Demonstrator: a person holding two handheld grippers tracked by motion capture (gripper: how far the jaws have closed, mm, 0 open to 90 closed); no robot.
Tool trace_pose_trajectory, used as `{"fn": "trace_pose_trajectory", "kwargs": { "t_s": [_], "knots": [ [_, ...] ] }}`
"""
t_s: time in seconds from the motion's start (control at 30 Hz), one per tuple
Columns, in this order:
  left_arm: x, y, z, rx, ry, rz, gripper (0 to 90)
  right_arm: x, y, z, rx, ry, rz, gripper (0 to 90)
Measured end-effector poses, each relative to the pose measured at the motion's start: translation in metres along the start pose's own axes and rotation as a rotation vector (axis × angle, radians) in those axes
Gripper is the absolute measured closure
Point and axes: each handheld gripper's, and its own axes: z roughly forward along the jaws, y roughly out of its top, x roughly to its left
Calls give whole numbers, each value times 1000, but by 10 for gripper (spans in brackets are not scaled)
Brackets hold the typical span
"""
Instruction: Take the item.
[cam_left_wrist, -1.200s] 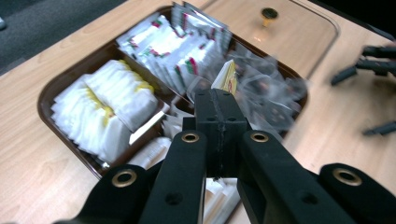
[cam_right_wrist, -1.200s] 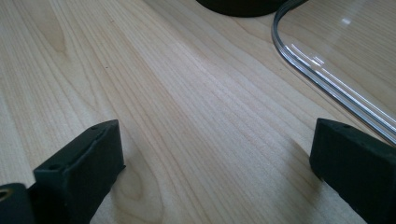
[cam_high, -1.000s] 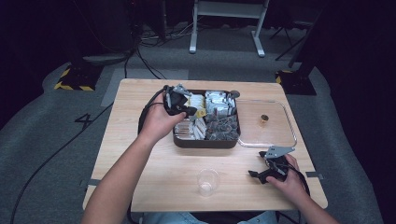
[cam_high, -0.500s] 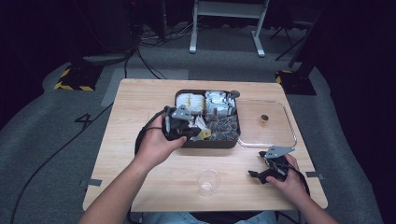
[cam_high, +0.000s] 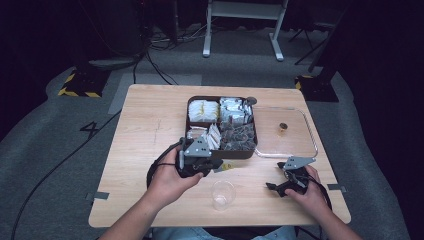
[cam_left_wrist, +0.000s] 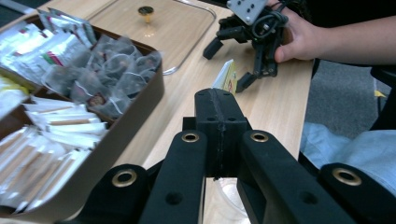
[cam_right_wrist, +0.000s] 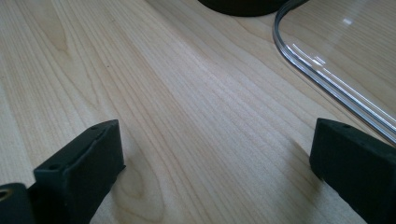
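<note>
A pale wooden table (cam_high: 145, 130) stood centre-frame on grey carpet (cam_high: 50, 150); the left gripper (cam_left_wrist: 219, 100) pinched a packet (cam_left_wrist: 226, 77), and the right gripper (cam_right_wrist: 215, 158) gaped empty.

Black gripper (cam_high: 216, 165) w/ brass screws, grey plate; person's bare forearms.

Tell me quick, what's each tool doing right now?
Left tool: closed on a small white-and-yellow paper tea packet.
Right tool: open, holding nothing, jaws resting on the light wooden table.
</note>
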Motion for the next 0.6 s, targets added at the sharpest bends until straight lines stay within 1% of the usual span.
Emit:
{"fn": "trace_pose_trajectory", "kwargs": {
  "t_s": [0.07, 0.2, 0.3, 0.4, 0.43, 0.6],
  "knots": [
    [-1, -5, 4, -1, -14, -9, 900, 0, 0, 0, 0, 0, 0, 28],
    [-4, -13, 11, -8, -20, -6, 900, 0, 0, 0, 0, 0, 0, 28],
    [-8, -19, 16, -9, -33, -1, 900, 0, 0, 0, 0, 0, 0, 28],
    [-11, -24, 23, 1, -48, 6, 900, 0, 0, 0, 0, 0, 0, 28],
    [-12, -26, 24, 6, -54, 3, 900, 0, 0, 0, 0, 0, 0, 28],
    [-15, -30, 28, 2, -69, 2, 900, 0, 0, 0, 0, 0, 0, 28]
  ]
}}
